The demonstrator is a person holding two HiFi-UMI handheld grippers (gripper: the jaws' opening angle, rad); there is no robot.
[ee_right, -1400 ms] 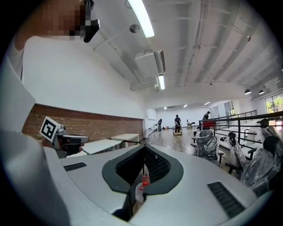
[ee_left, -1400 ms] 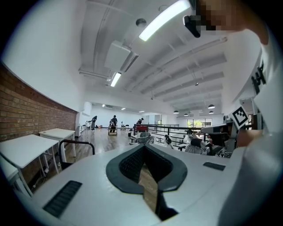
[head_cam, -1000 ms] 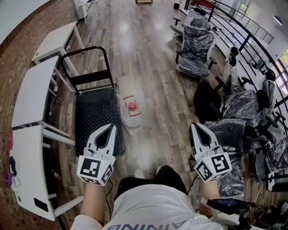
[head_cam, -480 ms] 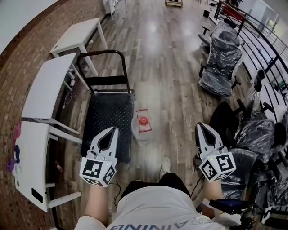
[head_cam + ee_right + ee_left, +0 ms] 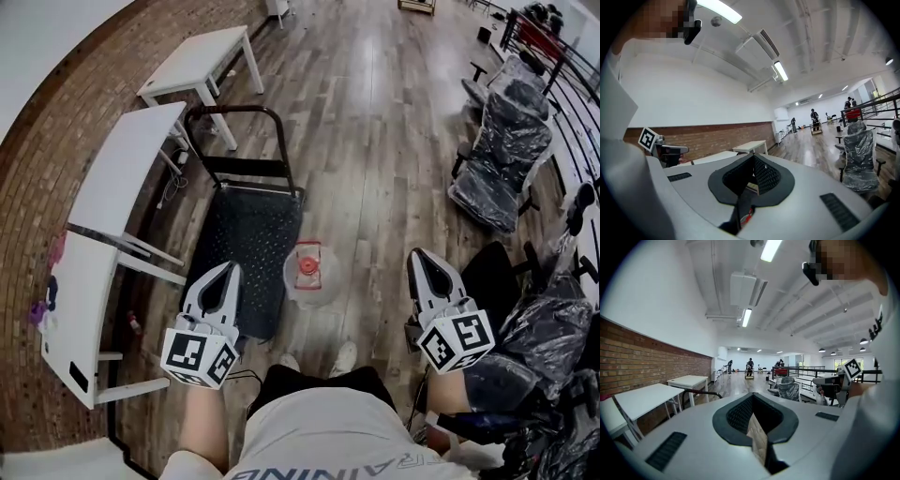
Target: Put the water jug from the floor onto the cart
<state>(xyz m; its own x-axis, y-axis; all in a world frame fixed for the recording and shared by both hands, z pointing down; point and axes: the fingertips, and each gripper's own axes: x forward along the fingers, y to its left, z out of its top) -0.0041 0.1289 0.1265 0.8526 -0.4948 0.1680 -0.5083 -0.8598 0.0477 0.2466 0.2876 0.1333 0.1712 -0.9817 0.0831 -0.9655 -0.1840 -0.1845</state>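
1. Nearest, the left gripper (image 5: 231, 268) and the right gripper (image 5: 417, 255) were held out level in front of the person. Each was seen with its jaws pressed together and nothing between them.
2. Just ahead of the feet (image 5: 343, 357), between the two grippers, the jug (image 5: 309, 274) was seen upright on the floor (image 5: 375, 169), red cap up. It was touched by neither gripper.
3. Just beside the jug, on its left, the cart (image 5: 246, 234) was parked, its deck bare and its handle at the far end.
4. The step in hand was judged to be the approach, with no grasp yet made.
5. For the next move, the jaws would have to be spread and the grippers lowered to the jug. A hold would be needed at its top or on both sides before it could be lifted across onto the deck.
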